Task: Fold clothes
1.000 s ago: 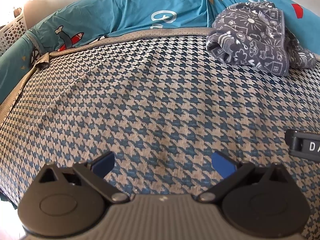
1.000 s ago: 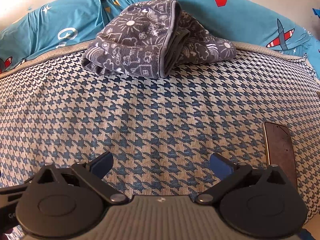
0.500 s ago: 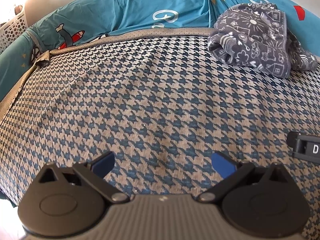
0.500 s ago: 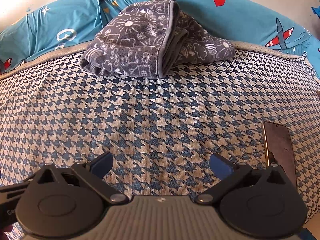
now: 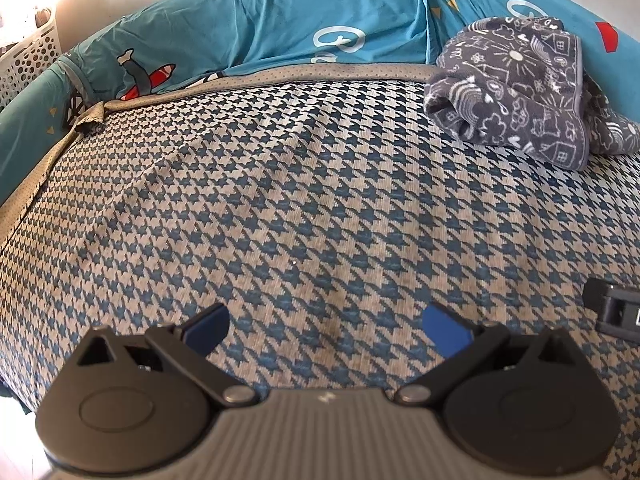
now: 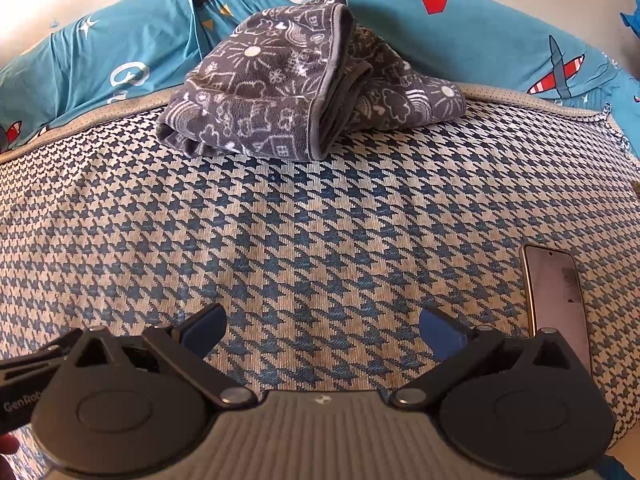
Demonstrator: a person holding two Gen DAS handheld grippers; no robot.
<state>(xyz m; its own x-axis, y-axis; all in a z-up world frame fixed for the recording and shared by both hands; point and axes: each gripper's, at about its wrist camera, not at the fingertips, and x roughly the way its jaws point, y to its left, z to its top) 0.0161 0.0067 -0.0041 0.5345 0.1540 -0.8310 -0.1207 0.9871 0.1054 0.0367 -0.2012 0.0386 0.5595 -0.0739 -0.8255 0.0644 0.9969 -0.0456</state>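
Note:
A folded grey fleece garment (image 5: 516,92) with white doodle prints lies at the far edge of the houndstooth bed cover (image 5: 304,208), leaning against the blue bedding. The right wrist view shows this garment (image 6: 288,92) straight ahead, far beyond the fingers. My left gripper (image 5: 326,330) is open over bare cover, with nothing between its blue pads. My right gripper (image 6: 322,330) is open too, low over the houndstooth cover (image 6: 320,232) and holding nothing. Both stay well short of the garment.
Blue printed bedding (image 5: 280,28) runs along the back. A white perforated basket (image 5: 28,56) stands at the far left. A phone (image 6: 558,296) lies on the cover by my right gripper's right finger. Part of the other gripper (image 5: 616,310) shows at the right edge.
Both views have drifted slightly; the garment sits a little further right in the left view. The jaws stay open the same width.

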